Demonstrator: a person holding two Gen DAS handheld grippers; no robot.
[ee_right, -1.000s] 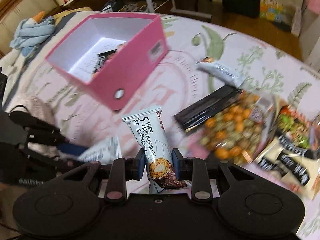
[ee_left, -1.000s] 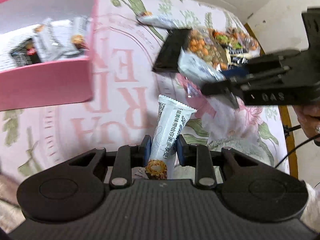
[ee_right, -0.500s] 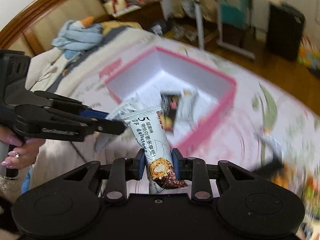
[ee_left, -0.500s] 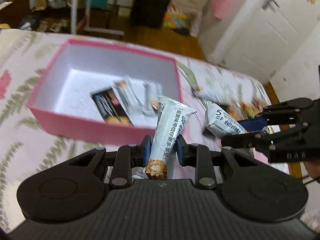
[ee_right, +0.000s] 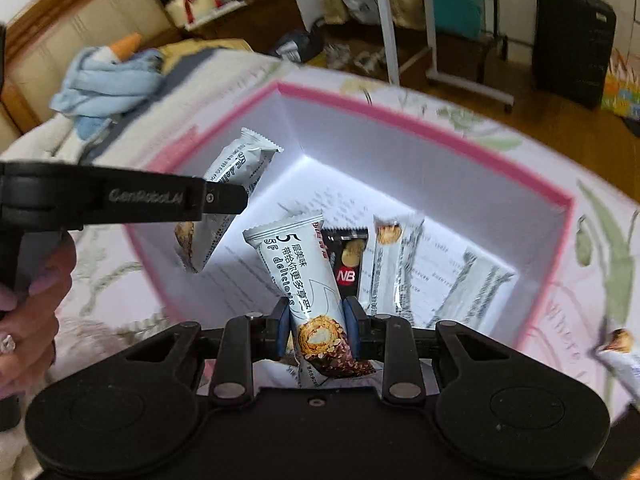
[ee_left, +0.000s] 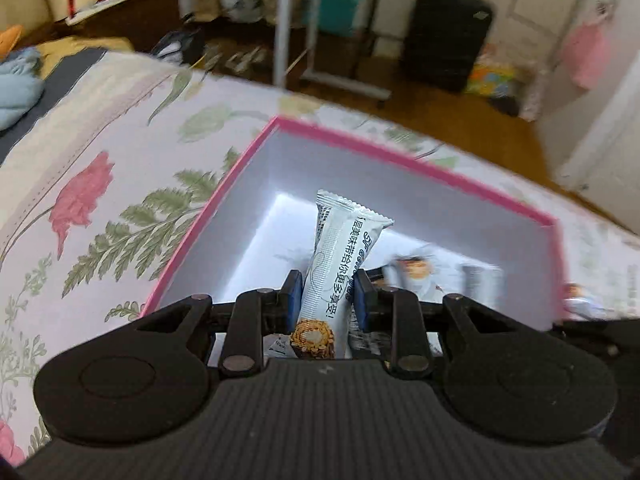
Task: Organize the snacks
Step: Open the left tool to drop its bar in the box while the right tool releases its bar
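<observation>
My left gripper point(ee_left: 325, 294) is shut on a white wafer bar packet point(ee_left: 340, 264), held upright over the open pink box point(ee_left: 400, 156). It also shows in the right wrist view, where the left gripper point(ee_right: 224, 200) holds its packet point(ee_right: 228, 196) above the box's left side. My right gripper point(ee_right: 314, 326) is shut on a second white wafer bar packet point(ee_right: 304, 272), also over the pink box point(ee_right: 420, 132). Inside the box lie a black snack packet point(ee_right: 347, 260) and two white packets point(ee_right: 394, 264).
The box sits on a floral bedspread point(ee_left: 100, 184). A blue cloth point(ee_right: 108, 84) lies at the bed's far left. One white packet point(ee_right: 618, 348) lies on the bed right of the box. A black suitcase point(ee_left: 444, 36) and a metal stand point(ee_left: 282, 20) are beyond the bed.
Both grippers have swung from the snack pile toward the pink box and now hold their packets over its opening. The box looks closer and fills both views.
</observation>
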